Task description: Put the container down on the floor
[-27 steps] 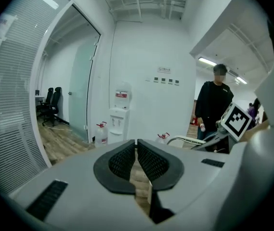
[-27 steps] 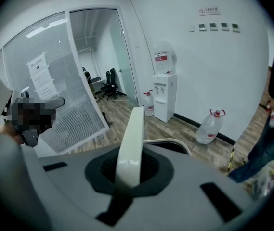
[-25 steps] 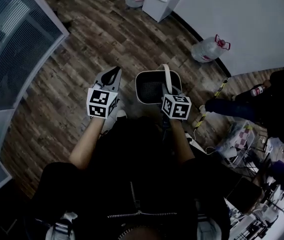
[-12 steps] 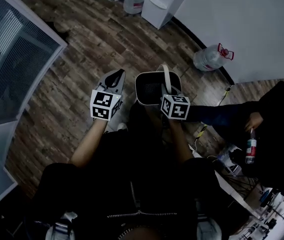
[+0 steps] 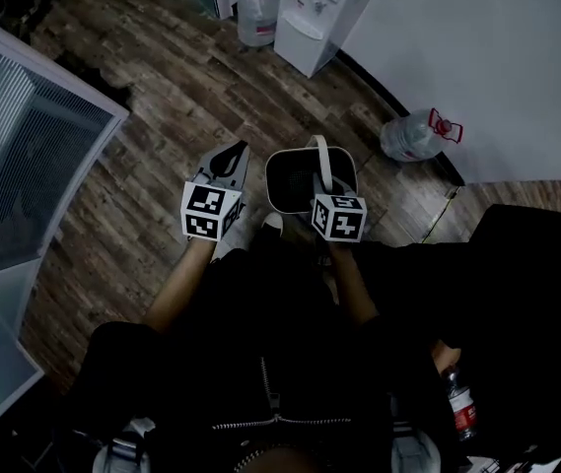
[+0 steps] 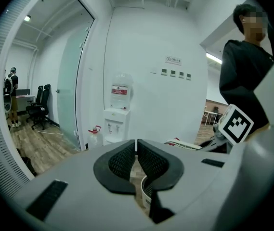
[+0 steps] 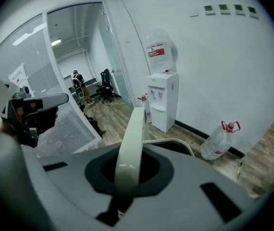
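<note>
A dark container [image 5: 298, 179] with a pale rim and a white bail handle [image 5: 324, 158] hangs above the wooden floor in front of my legs. My right gripper [image 5: 323, 183] is shut on that handle. In the right gripper view the handle [image 7: 129, 143] runs up between the pads, with the container's rim [image 7: 177, 142] just behind. My left gripper [image 5: 228, 158] is level with the container on its left, shut with nothing in it. In the left gripper view its pads [image 6: 125, 159] meet, and a bit of the container's rim [image 6: 144, 192] shows below them.
A white water dispenser [image 5: 321, 6] stands by the far wall with a water bottle [image 5: 257, 13] beside it. Another bottle [image 5: 413, 134] lies on the floor at the right. A glass partition [image 5: 24, 156] runs along the left. A person in dark clothes [image 5: 526, 294] stands close on the right.
My view has moved toward the dispenser and the far wall. The person on the right has come closer. Both grippers keep their grip and stay in the same places relative to the container.
</note>
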Available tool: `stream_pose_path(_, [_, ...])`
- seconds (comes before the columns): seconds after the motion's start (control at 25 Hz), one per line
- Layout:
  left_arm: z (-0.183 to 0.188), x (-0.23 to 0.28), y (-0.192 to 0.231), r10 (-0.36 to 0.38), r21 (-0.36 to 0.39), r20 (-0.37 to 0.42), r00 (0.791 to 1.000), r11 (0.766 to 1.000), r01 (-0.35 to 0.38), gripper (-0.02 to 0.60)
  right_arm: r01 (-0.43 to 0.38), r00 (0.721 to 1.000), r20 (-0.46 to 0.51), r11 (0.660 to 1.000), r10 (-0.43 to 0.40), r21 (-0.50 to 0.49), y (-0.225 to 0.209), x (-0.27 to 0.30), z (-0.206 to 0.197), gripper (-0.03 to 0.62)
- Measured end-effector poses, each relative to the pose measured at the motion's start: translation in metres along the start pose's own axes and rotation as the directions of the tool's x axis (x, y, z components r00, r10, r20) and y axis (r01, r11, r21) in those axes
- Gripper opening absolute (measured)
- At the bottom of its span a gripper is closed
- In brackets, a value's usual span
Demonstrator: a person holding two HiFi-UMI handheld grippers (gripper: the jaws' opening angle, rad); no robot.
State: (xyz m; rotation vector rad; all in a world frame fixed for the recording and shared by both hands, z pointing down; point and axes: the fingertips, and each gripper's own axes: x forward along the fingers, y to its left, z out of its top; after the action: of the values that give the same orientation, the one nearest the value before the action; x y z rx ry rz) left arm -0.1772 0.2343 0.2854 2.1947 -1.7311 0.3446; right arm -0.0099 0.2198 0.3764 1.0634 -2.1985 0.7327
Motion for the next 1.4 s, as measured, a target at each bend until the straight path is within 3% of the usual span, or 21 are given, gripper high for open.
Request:
stream_pose_path(0.28, [0.027,0.052,0.013,-0.039,0.014,-0.001,0.999,0.999,0.039,0.026,0.025,0.999,0.023,0.998,-0.027,0.061,-0.024,0.024,0.044,0.011])
stream_pose_path(0.56, [0.058,0.130,0.028,-0.125,0.030,-0.008,0.992,0.992,0.125,0.026,0.076,0.996,0.040,0.987,-0.083,0.141,-0.060,0.053,0.089,0.011])
stream_pose_path(0.96, [0.105,0.224,0.057,-0.253,0.083,-0.022,0.967,0.964,0.254,0.026,0.199,0.975,0.047,0.953,-0.215,0.228,-0.110,0.094,0.155,0.011])
stream_pose_path(1.4, [0.130,0.300,0.093,-0.342,0.086,-0.065,0.938,0.934,0.347,0.026,0.266,0.955,0.038,0.907,-0.293,0.326,-0.148,0.132,0.213,0.011])
